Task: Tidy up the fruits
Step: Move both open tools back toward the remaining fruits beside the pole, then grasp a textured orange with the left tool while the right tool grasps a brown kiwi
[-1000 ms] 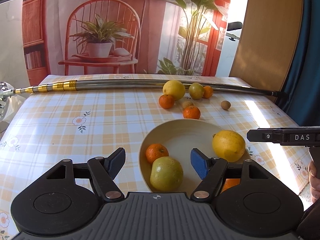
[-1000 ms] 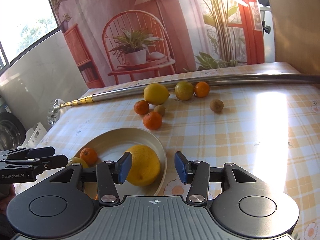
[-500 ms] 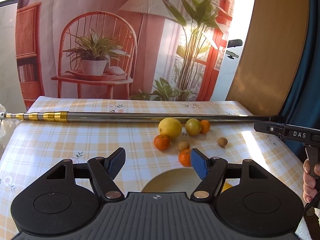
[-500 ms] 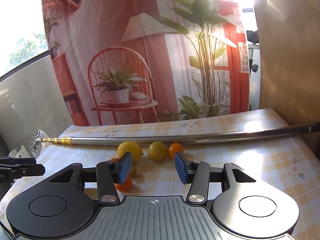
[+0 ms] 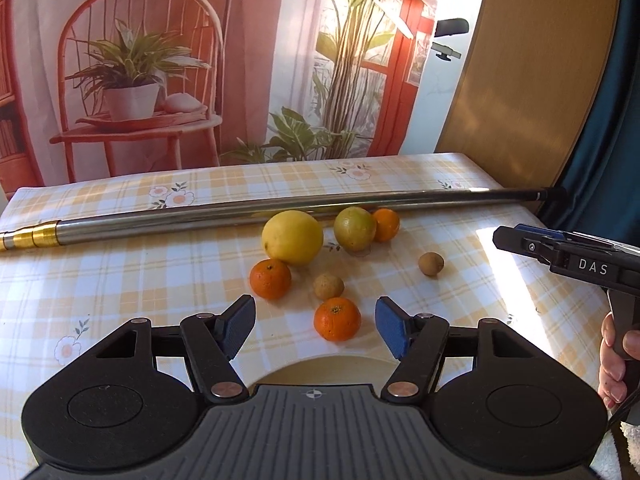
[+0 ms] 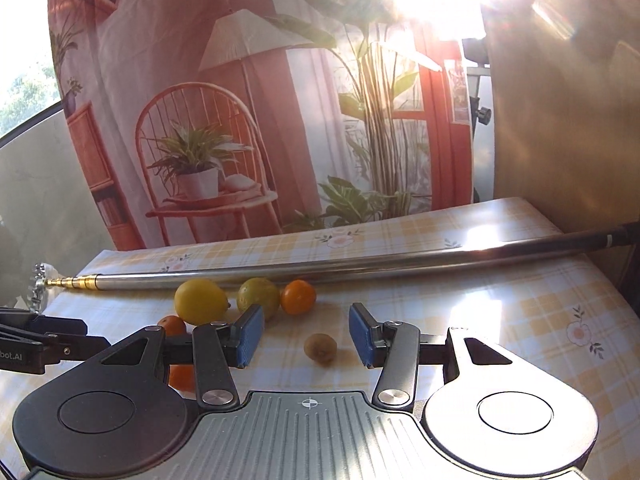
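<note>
Fruits (image 5: 292,237), seven loose on the surface (image 5: 120,272) beside the pole (image 5: 224,216), remain unsorted; bowl (image 5: 316,368) contents hidden. Left hand-held gripper (image 5: 315,328) and right hand-held gripper (image 6: 306,334) released, empty.

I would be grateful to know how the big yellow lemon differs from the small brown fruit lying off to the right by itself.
The lemon is bright yellow and smooth; the small brown fruit is dull tan. The lemon is much the larger of the two. The lemon lies close against the metal pole, with an orange just in front of it, while the small brown fruit lies apart from the others. Both rest on the checked tablecloth, outside the bowl.
</note>
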`<state>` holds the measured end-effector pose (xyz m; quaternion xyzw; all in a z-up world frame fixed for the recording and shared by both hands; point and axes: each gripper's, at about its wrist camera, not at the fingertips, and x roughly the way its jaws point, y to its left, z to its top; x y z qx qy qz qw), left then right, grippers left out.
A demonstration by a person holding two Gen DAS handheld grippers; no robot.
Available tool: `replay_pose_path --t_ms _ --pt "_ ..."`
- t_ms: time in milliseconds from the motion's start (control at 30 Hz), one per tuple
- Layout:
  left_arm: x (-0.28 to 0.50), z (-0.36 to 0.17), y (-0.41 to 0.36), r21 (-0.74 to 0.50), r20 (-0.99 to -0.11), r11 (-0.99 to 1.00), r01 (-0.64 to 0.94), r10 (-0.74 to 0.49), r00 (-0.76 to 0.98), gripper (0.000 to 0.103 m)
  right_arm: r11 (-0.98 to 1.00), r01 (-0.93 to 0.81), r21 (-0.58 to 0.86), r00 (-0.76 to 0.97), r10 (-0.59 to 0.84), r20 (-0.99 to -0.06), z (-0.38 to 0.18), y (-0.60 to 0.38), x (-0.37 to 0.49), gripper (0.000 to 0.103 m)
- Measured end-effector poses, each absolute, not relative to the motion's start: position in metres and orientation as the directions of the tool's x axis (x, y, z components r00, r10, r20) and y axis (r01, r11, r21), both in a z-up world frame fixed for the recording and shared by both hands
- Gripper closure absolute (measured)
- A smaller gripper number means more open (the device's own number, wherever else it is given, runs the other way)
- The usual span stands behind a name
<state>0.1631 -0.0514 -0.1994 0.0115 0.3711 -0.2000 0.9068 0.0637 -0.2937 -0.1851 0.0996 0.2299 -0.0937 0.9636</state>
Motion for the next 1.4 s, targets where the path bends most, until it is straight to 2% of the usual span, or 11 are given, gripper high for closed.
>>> replay_pose_path --t_ms 433,733,800,967,1200,1400 --pt "0.204 -0.236 -0.092 -0.121 -0.772 0.894 0.431 -0.358 0.526 0.043 0.956 0.221 0.192 0.881 -0.111 -0.460 -0.215 -0.315 0.083 0.059" --pt "0.219 -0.255 -0.092 -0.127 -0.810 0.910 0.394 -0.325 0.489 0.048 0.975 0.192 0.113 0.884 -0.122 -0.452 -0.243 -0.311 0.103 0.059" --pt "0.219 -0.256 -0.091 -0.130 -0.810 0.911 0.391 -0.325 0.488 0.049 0.973 0.197 0.123 0.884 -0.122 -0.452 -0.247 -0.311 0.105 0.059" --pt "0.221 -0.258 -0.092 -0.131 -0.808 0.910 0.393 -0.328 0.489 0.061 0.964 0.211 0.160 0.882 -0.117 -0.457 -0.252 -0.316 0.104 0.059" --pt "0.214 -0.255 -0.089 -0.107 -0.790 0.911 0.397 -0.321 0.523 0.062 0.965 0.222 0.139 0.864 -0.129 -0.487 -0.256 -0.314 0.110 0.059" --pt "0.201 -0.241 -0.078 -0.124 -0.751 0.921 0.369 -0.330 0.571 0.062 0.967 0.211 0.141 0.857 -0.114 -0.503 -0.257 -0.312 0.120 0.064"
